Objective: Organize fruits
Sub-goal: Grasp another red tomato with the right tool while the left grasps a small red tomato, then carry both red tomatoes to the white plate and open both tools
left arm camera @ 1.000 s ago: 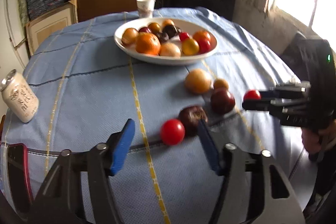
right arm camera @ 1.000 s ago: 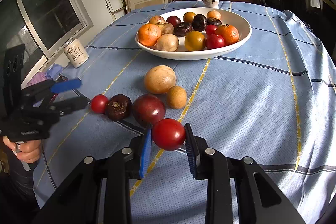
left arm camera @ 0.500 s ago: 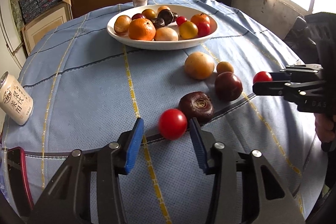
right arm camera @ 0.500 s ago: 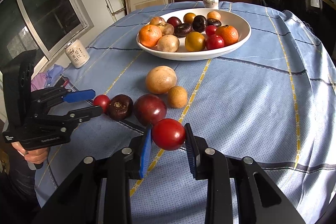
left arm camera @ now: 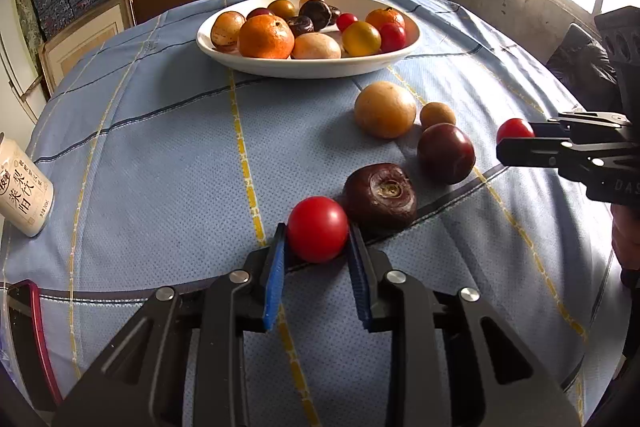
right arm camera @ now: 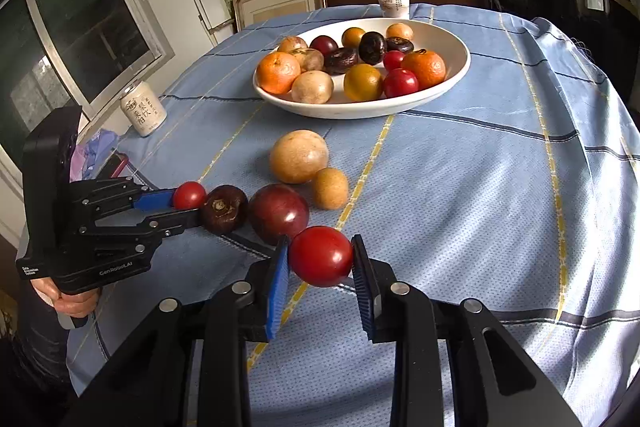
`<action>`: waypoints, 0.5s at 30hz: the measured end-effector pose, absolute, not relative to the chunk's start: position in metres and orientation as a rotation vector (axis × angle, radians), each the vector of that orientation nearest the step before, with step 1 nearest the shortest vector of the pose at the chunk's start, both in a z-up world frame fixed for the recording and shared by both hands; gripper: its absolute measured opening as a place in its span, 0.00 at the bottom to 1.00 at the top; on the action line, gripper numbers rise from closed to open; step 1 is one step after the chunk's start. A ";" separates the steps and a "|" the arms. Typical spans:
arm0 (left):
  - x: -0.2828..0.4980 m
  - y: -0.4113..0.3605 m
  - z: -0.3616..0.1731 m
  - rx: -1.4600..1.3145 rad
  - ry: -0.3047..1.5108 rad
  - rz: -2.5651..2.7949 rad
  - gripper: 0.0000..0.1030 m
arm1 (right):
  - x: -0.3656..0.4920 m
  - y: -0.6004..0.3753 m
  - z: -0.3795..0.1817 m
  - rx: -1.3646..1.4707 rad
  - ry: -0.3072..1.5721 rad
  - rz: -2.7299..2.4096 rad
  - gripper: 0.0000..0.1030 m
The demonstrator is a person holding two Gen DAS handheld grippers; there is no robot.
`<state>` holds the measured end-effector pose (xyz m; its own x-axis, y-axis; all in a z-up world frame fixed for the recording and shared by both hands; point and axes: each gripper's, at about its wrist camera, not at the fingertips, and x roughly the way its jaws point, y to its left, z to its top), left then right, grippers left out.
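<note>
Clamping a red fruit (left arm camera: 318, 229), each gripper (left arm camera: 316, 259).

A broad strip of bare blue tablecloth (left arm camera: 168, 163) lies open between the drink can (left arm camera: 22, 199) at the table's left edge and the loose fruit. Toward the white bowl (left arm camera: 308, 67), a tan round fruit (left arm camera: 385, 109), a small brown fruit (left arm camera: 437, 115), a dark plum (left arm camera: 446, 153) and a wrinkled dark fruit (left arm camera: 380, 195) crowd the way. The right side of the table (right arm camera: 500, 187) is open cloth up to its edge.

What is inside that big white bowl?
The white bowl holds two oranges, red tomatoes, yellow, tan and dark purple fruits. Anything beneath the pile is hidden.
</note>
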<state>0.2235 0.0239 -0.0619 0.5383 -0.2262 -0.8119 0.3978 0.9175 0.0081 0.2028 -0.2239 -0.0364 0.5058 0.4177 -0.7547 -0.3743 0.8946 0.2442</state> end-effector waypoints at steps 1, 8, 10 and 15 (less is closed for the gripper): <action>0.224 0.024 -0.062 0.200 0.931 -0.370 0.27 | 0.203 -0.225 -0.037 0.054 0.924 0.477 0.30; 0.217 0.028 -0.052 0.186 0.884 -0.346 0.27 | 0.203 -0.226 -0.035 0.054 0.884 0.469 0.30; 0.214 0.031 -0.045 0.159 0.864 -0.347 0.27 | 0.202 -0.225 -0.032 0.046 0.856 0.470 0.30; 0.221 0.028 -0.023 0.127 0.815 -0.349 0.27 | 0.216 -0.233 -0.019 0.118 0.825 0.476 0.30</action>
<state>0.2210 0.0284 -0.0229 0.6326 -0.2558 -0.7310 0.3528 0.9354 -0.0221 0.2158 -0.2328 -0.0191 0.5801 0.4515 -0.6780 -0.3611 0.8886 0.2828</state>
